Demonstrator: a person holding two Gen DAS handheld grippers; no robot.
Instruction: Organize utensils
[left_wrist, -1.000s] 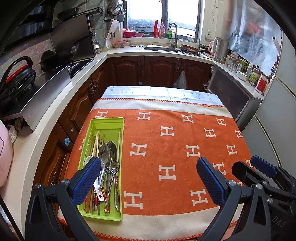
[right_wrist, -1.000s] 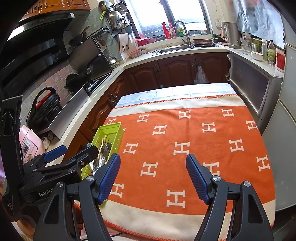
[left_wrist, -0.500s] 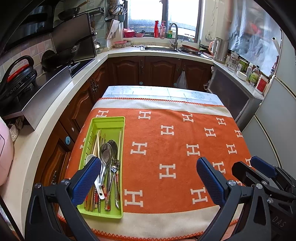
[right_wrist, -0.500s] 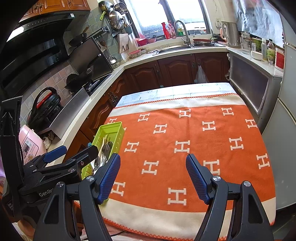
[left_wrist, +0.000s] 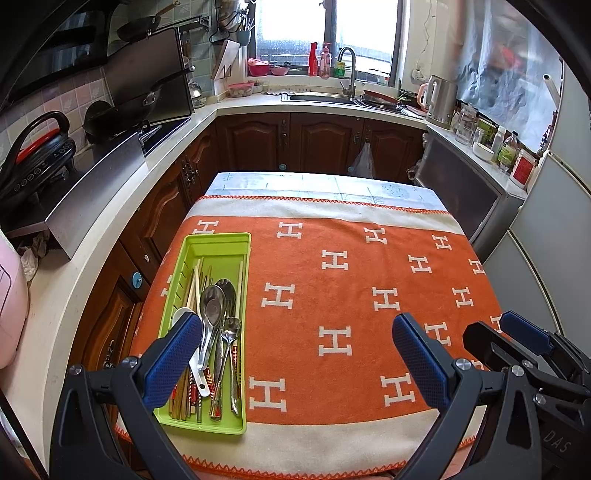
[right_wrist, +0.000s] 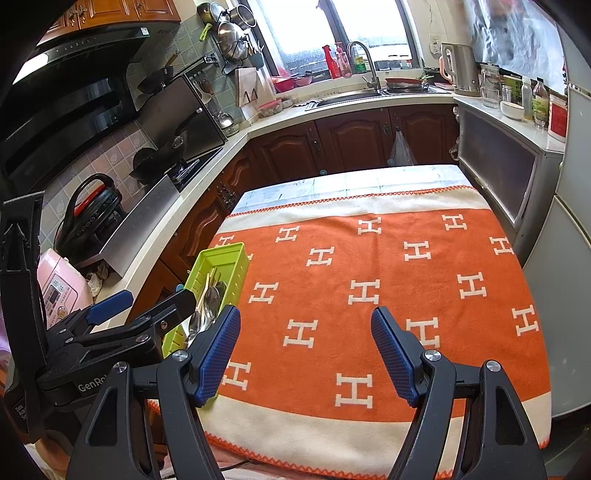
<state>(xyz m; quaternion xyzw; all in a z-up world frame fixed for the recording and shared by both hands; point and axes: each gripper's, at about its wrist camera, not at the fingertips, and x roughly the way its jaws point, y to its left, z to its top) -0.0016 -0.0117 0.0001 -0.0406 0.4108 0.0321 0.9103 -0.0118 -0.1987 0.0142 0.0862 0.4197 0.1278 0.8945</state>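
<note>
Both grippers' blue fingers stand apart, empty: left gripper (left_wrist: 295, 354), right gripper (right_wrist: 304, 354). The green tray (left_wrist: 192, 251) of utensils (left_wrist: 218, 325) sits at nine o'clock on the orange cloth (left_wrist: 351, 295). Only the right view shows "GenRo" lettering; the left shows "DAS".

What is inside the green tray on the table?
The green tray holds metal spoons, wooden chopsticks and a white spoon. The left tool's finger covers its near-left part.

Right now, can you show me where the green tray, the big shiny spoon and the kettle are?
green tray (left_wrist: 218, 245): left wrist view, bare far end of its floor.
big shiny spoon (left_wrist: 212, 304): left wrist view, its bowl.
kettle (right_wrist: 461, 70): right wrist view, its steel body.
</note>
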